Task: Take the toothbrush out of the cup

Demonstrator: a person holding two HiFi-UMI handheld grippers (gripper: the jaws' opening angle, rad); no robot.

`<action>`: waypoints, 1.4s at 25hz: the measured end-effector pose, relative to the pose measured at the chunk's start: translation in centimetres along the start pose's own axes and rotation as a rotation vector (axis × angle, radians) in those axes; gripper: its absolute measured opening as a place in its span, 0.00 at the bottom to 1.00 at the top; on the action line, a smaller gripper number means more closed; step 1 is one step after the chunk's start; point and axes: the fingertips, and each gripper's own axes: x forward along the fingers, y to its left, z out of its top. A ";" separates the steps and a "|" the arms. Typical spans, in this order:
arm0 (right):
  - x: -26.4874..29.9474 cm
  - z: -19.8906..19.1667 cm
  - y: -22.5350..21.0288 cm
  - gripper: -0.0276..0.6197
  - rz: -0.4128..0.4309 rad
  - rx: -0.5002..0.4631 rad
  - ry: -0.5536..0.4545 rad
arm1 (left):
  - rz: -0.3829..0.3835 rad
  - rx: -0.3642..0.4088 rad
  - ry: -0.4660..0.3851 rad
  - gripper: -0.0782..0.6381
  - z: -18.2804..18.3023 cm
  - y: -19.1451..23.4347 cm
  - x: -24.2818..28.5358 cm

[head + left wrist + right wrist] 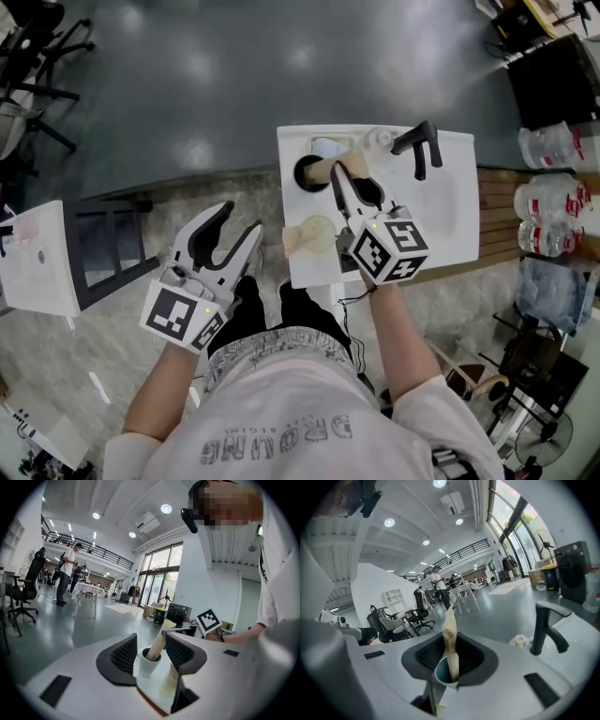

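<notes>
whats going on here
A person is working with a handheld gripper in each hand at a white sink. The right gripper is shut on a toothbrush whose lower end sits in a cup on the sink, so it is not out yet. The left gripper is open and empty, held off to the side of the sink.

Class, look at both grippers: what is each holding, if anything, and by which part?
The right gripper holds the toothbrush, jaws shut on its handle above the cup. The left gripper holds nothing; its jaws are open.
</notes>
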 end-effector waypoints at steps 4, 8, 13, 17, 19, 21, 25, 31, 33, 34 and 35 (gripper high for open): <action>-0.9 1.0 0.3 0.18 -0.006 -0.009 -0.022 | -0.012 0.006 -0.013 0.40 0.5 -0.6 -0.2; -1.8 2.1 0.7 0.18 -0.012 -0.018 -0.050 | -0.024 0.012 -0.023 0.40 0.9 -1.0 -0.6; -3.1 3.4 1.1 0.18 -0.026 -0.022 -0.086 | -0.045 0.023 -0.033 0.40 1.3 -1.6 -0.9; -4.3 4.1 1.3 0.18 -0.039 -0.024 -0.113 | -0.061 0.030 -0.036 0.40 1.6 -2.0 -1.2; -5.0 4.5 1.5 0.18 -0.045 -0.027 -0.125 | -0.072 0.035 -0.038 0.40 1.7 -2.3 -1.4; -5.7 4.8 1.6 0.18 -0.056 -0.031 -0.138 | -0.085 0.039 -0.039 0.40 1.8 -2.7 -1.5; -7.3 5.3 1.1 0.18 -0.091 -0.025 -0.163 | -0.114 0.047 -0.035 0.40 1.9 -3.4 -1.6; -9.5 5.1 0.2 0.18 -0.146 -0.007 -0.184 | -0.158 0.059 -0.026 0.40 2.0 -4.3 -1.5; -10.1 5.0 0.0 0.18 -0.164 -0.002 -0.191 | -0.173 0.062 -0.022 0.40 1.9 -4.6 -1.5; -10.5 5.0 0.0 0.18 -0.173 0.001 -0.195 | -0.180 0.064 -0.019 0.40 1.9 -4.7 -1.5; -10.8 5.0 -0.1 0.18 -0.182 0.004 -0.199 | -0.187 0.065 -0.016 0.40 1.8 -4.8 -1.5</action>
